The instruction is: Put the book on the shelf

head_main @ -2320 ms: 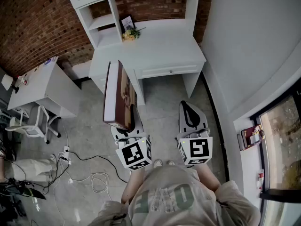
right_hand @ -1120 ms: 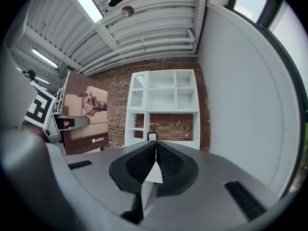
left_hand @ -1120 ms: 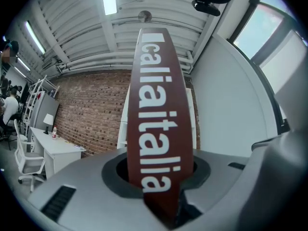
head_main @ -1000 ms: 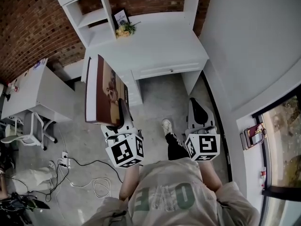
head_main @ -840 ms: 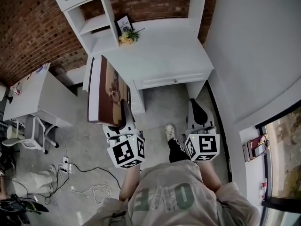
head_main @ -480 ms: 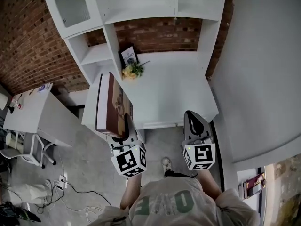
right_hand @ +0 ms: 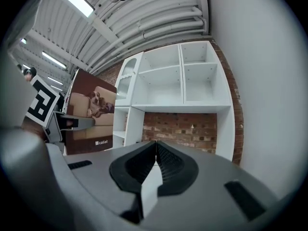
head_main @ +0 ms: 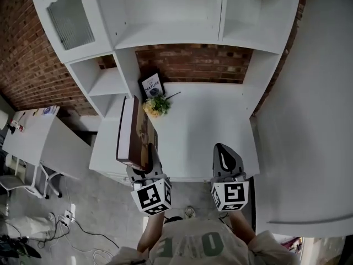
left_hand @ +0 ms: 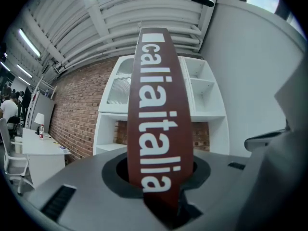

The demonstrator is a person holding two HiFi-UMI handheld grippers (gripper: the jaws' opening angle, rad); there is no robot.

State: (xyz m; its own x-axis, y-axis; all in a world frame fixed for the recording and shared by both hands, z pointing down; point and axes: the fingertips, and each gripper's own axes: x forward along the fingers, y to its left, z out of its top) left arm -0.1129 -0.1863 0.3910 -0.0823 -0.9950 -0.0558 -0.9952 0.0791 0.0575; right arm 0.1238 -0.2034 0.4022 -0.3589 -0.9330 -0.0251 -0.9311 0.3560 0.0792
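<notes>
A large brown book point(head_main: 135, 132) with a dog on its cover stands upright in my left gripper point(head_main: 150, 160), which is shut on its lower edge. Its brown spine with white letters point(left_hand: 159, 114) fills the middle of the left gripper view. The book point(right_hand: 90, 113) also shows at the left of the right gripper view. My right gripper point(head_main: 225, 158) is shut and holds nothing; it hovers over the front of the white desk point(head_main: 204, 131). The white shelf unit point(head_main: 165, 21) rises behind the desk, its compartments bare point(right_hand: 168, 83).
A small framed card point(head_main: 153, 85) and a bunch of yellow flowers point(head_main: 156, 105) sit at the desk's back left. A brick wall point(head_main: 27, 65) runs behind. A second white table point(head_main: 33, 142) and chair stand to the left, with cables on the floor.
The view has tilted up and moved toward the desk: the shelf unit now fills the top. Both grippers, with the book still held, have come over the desk's front edge.
</notes>
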